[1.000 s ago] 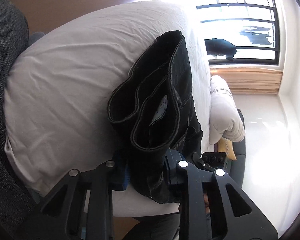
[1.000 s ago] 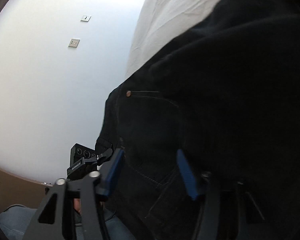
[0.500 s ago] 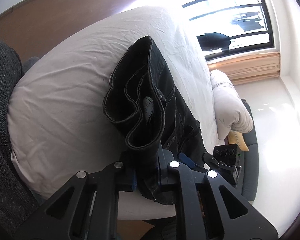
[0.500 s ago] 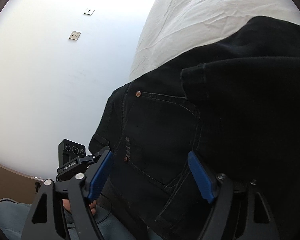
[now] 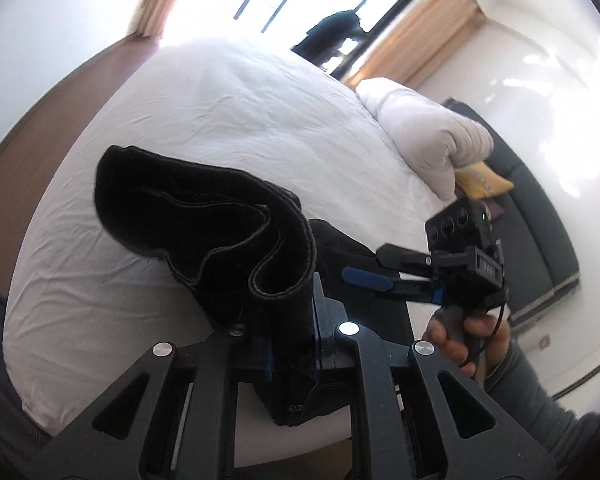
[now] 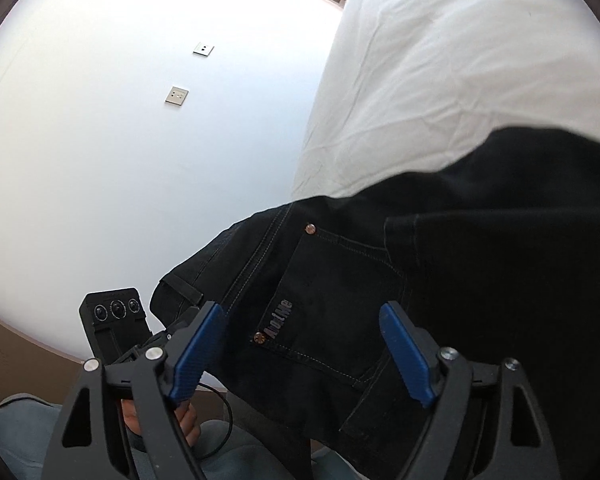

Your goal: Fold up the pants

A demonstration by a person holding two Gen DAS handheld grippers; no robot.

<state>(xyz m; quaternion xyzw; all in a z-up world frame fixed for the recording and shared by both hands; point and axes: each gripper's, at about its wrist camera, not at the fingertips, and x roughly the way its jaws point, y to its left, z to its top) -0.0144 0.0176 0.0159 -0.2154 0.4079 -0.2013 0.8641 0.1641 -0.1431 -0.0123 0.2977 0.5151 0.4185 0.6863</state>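
The black pants [image 5: 204,228] lie on the white bed [image 5: 236,112], partly folded. My left gripper [image 5: 292,344] is shut on a bunched layer of the pants and holds the hem end up, so it curls over the bed. In the right wrist view the waist and back pocket of the pants [image 6: 340,304] lie at the bed's near edge. My right gripper [image 6: 304,344] is open, its blue pads either side of the pocket and above the cloth. It also shows in the left wrist view [image 5: 364,276], to the right of the held fold.
A white rolled duvet [image 5: 428,128] and a yellow cushion [image 5: 484,182] lie at the bed's far right. A dark sofa [image 5: 540,232] stands beyond. A window [image 5: 340,8] is behind the bed. A white wall with sockets [image 6: 176,95] faces the right gripper.
My left gripper has lifted and swung the held pants end over to the left. My right gripper has opened wider and drawn back, so more of the pocket shows.
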